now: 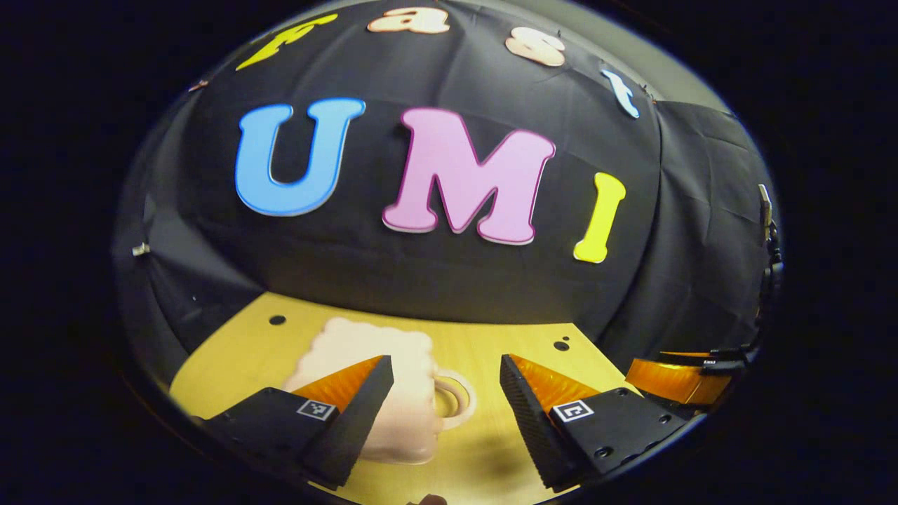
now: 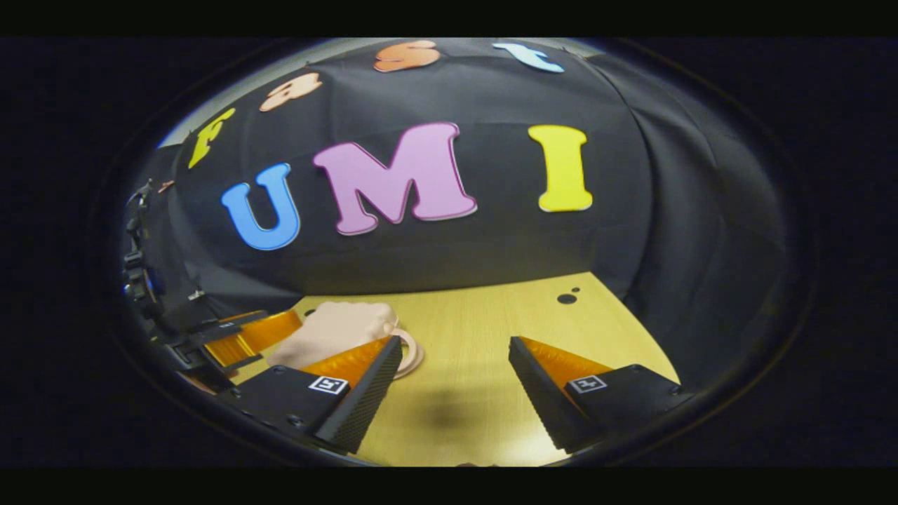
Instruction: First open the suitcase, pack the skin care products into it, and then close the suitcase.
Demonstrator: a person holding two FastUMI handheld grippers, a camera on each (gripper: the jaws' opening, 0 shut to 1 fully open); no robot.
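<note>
Black cloth backs a yellow table (image 1: pixel 491 351). On its left lies a pale pink suitcase (image 1: pixel 365 365), lid down, handle rightward. Left gripper (image 1: pixel 446 414) and right gripper (image 2: pixel 456 393) hover wide apart, empty. Closed fits either unopened or packed; no skin care products visible.

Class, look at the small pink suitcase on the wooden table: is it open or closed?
Closed: the suitcase lies flat, no gap or contents showing.

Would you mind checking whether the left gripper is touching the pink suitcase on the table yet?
Apart. In the left gripper view the left gripper is open above the table, its fingers empty, with the pink suitcase lying beyond them.
</note>
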